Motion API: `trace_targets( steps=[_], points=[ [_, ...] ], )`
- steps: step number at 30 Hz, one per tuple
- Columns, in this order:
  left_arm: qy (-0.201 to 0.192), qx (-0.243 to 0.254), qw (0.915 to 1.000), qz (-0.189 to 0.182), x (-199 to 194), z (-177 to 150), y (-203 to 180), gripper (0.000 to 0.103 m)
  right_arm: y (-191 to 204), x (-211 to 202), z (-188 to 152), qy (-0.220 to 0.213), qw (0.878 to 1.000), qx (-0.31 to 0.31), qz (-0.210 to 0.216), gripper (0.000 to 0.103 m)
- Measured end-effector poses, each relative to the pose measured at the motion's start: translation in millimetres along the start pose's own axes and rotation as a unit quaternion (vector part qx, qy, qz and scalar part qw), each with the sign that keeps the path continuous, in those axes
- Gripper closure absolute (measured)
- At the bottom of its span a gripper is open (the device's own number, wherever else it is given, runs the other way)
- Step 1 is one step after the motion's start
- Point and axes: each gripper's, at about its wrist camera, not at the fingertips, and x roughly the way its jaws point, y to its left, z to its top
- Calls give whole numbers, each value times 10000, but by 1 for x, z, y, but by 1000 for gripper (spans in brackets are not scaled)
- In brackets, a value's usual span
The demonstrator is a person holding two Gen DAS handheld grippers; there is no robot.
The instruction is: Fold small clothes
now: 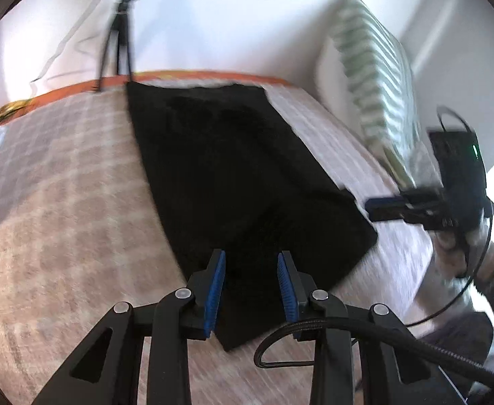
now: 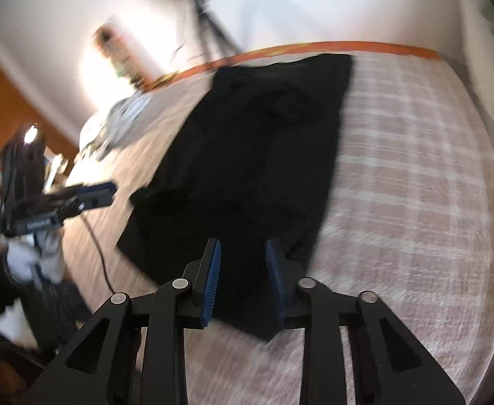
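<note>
The bed (image 1: 61, 182) fills most of what I see, covered in a pale pink and white checked sheet with an orange band (image 1: 193, 76) along its far edge. Spread flat on it lies the black garment (image 1: 233, 175), a long dark shape running from the far edge down towards me, its near corner reaching under my fingers in both wrist views; the blur hides its folds and seams. A green and white striped pillow (image 1: 375, 77) leans against the wall at the right side of the bed, and a small heap of pale clothes (image 2: 118, 118) sits on the bed's left side, well apart from the black garment. A dark tripod (image 1: 120, 33) stands beyond the far edge. My left hand-held gripper (image 1: 251, 290) hangs over the garment's near left corner, its blue-padded fingers (image 1: 214, 290) parted with black cloth showing in the gap; I cannot tell whether they touch it, and they have hold of nothing. My right hand-held gripper (image 2: 241, 283) sits over the near right corner, its pads likewise spread apart and gripping nothing. From the left wrist view the right tool appears at the bed's right side, just beside the garment's edge.
</note>
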Motion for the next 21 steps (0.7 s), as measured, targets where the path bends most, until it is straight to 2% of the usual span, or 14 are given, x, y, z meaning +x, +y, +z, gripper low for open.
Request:
trace_targets(
  steps=[4, 7, 13, 18, 21],
  points=[
    [514, 152, 9986, 41, 29, -12, -6, 75, 5, 27, -7, 389, 9991, -173, -56, 84],
    [604, 56, 9981, 109, 42, -9, 0, 76, 2, 42, -7, 527, 9984, -188, -129, 83],
    [297, 71, 9985, 462, 45, 16, 9, 76, -6, 46, 11, 337, 9982, -248, -419, 84],
    [-93, -60, 9966, 822, 43, 40, 21, 76, -14, 45, 35, 11, 9954, -258, -919, 84],
    [-275, -61, 9954, 914, 37, 51, 29, 75, -18, 41, 48, -108, 9932, -272, -1128, 83]
  ],
)
